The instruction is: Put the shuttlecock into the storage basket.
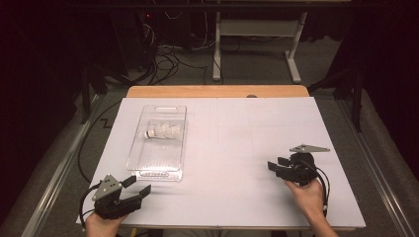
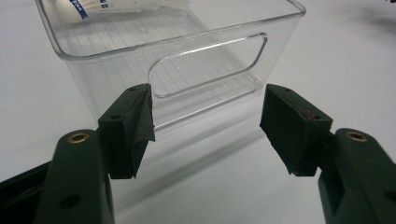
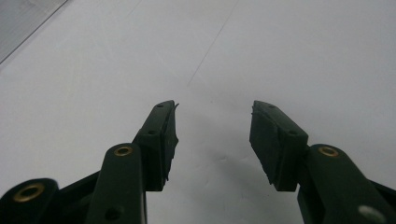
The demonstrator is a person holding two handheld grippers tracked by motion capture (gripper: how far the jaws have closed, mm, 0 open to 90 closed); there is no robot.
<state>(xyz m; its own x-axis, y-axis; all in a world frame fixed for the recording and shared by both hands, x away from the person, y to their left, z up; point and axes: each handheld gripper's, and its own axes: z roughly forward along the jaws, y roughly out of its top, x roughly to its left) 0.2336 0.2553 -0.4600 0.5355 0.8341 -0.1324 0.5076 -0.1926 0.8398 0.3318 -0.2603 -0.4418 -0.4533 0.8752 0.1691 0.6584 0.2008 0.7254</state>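
Our left gripper (image 1: pixel 138 186) faces the clear rectangular plastic bin (image 1: pixel 142 163) on the white table (image 1: pixel 237 148), a white shuttlecock (image 1: pixel 163 133) lying inside. Both grippers gape, empty; the right gripper (image 1: pixel 275 166) waits well apart. We should approach the handle wall squarely.

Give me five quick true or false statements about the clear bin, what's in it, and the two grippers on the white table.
1. The clear plastic bin lies on the left half of the white table. True.
2. A shuttlecock lies inside the bin. True.
3. The left gripper is shut on the bin's handle. False: its jaws stand open just short of the bin's near end, touching nothing.
4. The right gripper holds the shuttlecock. False: its jaws are open and empty above bare table.
5. The bin is tipped on its side. False: it stands upright with its opening up.
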